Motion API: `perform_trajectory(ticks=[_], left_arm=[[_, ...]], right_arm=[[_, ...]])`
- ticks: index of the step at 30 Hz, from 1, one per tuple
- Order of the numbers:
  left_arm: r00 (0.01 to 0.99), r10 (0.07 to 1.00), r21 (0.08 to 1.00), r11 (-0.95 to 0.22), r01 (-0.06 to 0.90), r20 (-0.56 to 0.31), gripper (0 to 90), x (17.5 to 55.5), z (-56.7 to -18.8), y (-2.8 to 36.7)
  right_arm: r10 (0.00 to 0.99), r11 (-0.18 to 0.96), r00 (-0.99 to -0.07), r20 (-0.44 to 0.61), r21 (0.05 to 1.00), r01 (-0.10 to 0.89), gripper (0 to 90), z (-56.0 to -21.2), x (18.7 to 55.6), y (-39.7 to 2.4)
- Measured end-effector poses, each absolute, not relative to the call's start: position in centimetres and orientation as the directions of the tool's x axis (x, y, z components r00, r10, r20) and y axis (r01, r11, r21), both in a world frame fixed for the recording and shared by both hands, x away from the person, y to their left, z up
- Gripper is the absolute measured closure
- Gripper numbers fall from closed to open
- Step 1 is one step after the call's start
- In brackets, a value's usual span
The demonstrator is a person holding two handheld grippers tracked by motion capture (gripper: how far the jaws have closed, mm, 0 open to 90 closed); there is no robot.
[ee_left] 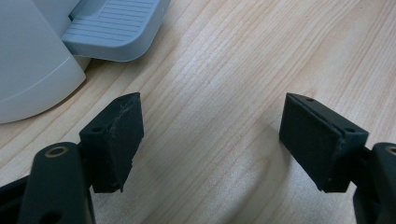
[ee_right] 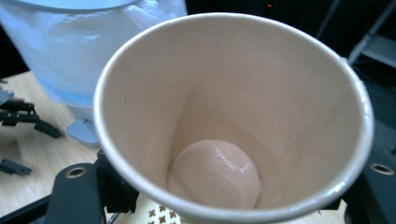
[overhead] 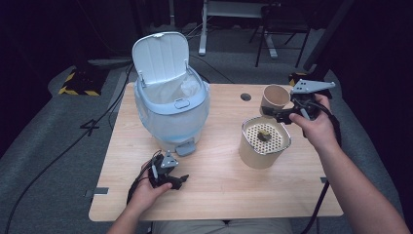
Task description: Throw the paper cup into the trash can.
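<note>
A tan paper cup [overhead: 274,100] hangs tilted above the right side of the table, its inside empty [ee_right: 233,116]. My right gripper [overhead: 278,115] is shut on its lower part, a jaw on either side of the cup wall. Just below it stands a tan round container [overhead: 263,151] with a perforated insert and a small dark lump [overhead: 264,136] lying on that insert. My left gripper [overhead: 178,181] rests low over the wood near the front edge. Its jaws stand wide open with bare table between them [ee_left: 212,140].
A pale blue pedal bin [overhead: 171,109] with a clear liner stands at the table's [overhead: 219,200] back left, its lid [overhead: 160,56] raised. Its foot pedal [ee_left: 116,28] lies just beyond my left gripper. A cable hole [overhead: 246,96] sits near the back edge.
</note>
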State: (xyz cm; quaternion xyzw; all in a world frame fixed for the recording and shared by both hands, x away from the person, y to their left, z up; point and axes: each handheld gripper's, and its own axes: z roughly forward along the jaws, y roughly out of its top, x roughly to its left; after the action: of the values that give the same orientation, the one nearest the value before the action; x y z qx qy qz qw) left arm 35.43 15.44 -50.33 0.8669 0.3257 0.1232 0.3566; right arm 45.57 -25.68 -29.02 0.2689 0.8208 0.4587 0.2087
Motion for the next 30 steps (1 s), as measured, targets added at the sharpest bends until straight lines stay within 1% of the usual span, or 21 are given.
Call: perform_trajectory(ticks=[2, 6, 15, 22, 30], left_arm=[[0.757, 0.654, 0.698, -0.534, 0.477, -0.017, 22.6, 35.4, -50.3, 15.5], [0.758, 0.653, 0.697, -0.536, 0.476, -0.016, 22.5, 35.3, -50.3, 15.5], [0.758, 0.652, 0.696, -0.536, 0.477, -0.017, 22.5, 35.3, -50.3, 15.5], [0.757, 0.652, 0.699, -0.532, 0.478, -0.022, 22.4, 35.4, -50.3, 15.5], [0.757, 0.653, 0.699, -0.531, 0.479, -0.023, 22.4, 35.4, -50.4, 15.5]], right_arm=[[0.615, 0.452, -0.781, -0.108, 0.860, 0.237, 28.4, -28.6, 45.9, -25.2], [0.582, 0.450, -0.808, -0.095, 0.865, 0.222, 28.4, -27.7, 46.6, -23.8], [0.512, 0.471, -0.852, -0.104, 0.864, 0.177, 28.4, -25.5, 47.9, -19.9], [0.502, 0.477, -0.858, -0.106, 0.862, 0.173, 28.4, -24.1, 48.5, -16.6], [0.493, 0.456, -0.866, -0.083, 0.873, 0.175, 28.3, -23.3, 49.1, -12.6]])
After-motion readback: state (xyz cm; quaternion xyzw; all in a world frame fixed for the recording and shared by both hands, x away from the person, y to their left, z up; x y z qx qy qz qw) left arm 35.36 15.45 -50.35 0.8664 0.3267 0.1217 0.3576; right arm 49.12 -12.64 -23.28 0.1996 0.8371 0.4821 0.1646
